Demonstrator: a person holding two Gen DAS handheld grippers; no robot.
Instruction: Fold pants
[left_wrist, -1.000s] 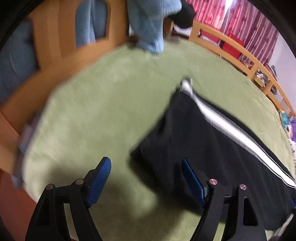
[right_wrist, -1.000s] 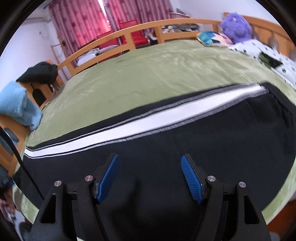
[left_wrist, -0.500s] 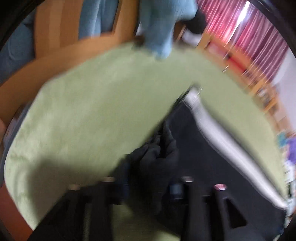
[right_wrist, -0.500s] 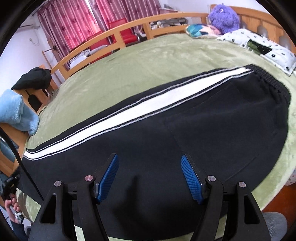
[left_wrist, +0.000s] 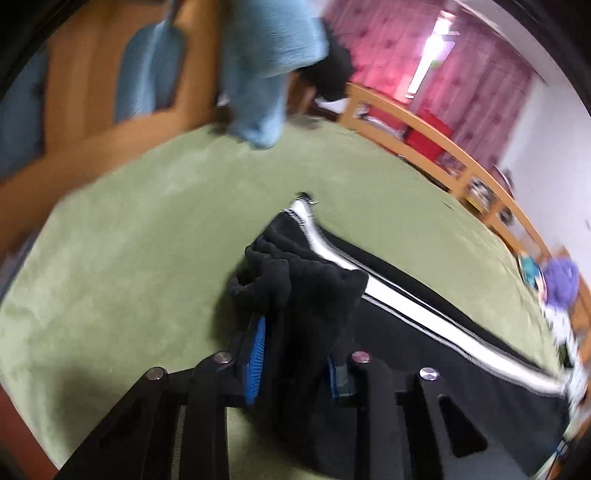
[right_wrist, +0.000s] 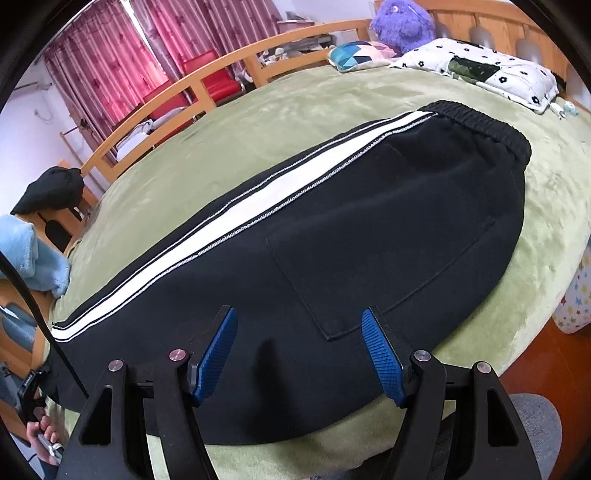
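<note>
- While the pants (right_wrist: 369, 221) lie flat along the green blanket (right_wrist: 258, 122), already doubled leg on leg, the left gripper (left_wrist: 295, 354) is clenched on a bunched wad of black cloth at the cuff end, the end farthest from the elastic waistband (right_wrist: 484, 125).
- The right gripper (right_wrist: 299, 354) hangs with its jaws spread wide and nothing between them, over the near edge of the pants, just short of the back pocket (right_wrist: 380, 243).
- Judged risk: the left grasp looks like a crumpled handful, not a clean hem, so carrying it toward the waistband could drag both layers askew and twist the white stripe (right_wrist: 221, 218).
- With the right gripper pinning nothing, the pants may slide on the plush blanket as the cuff end is pulled.
</note>
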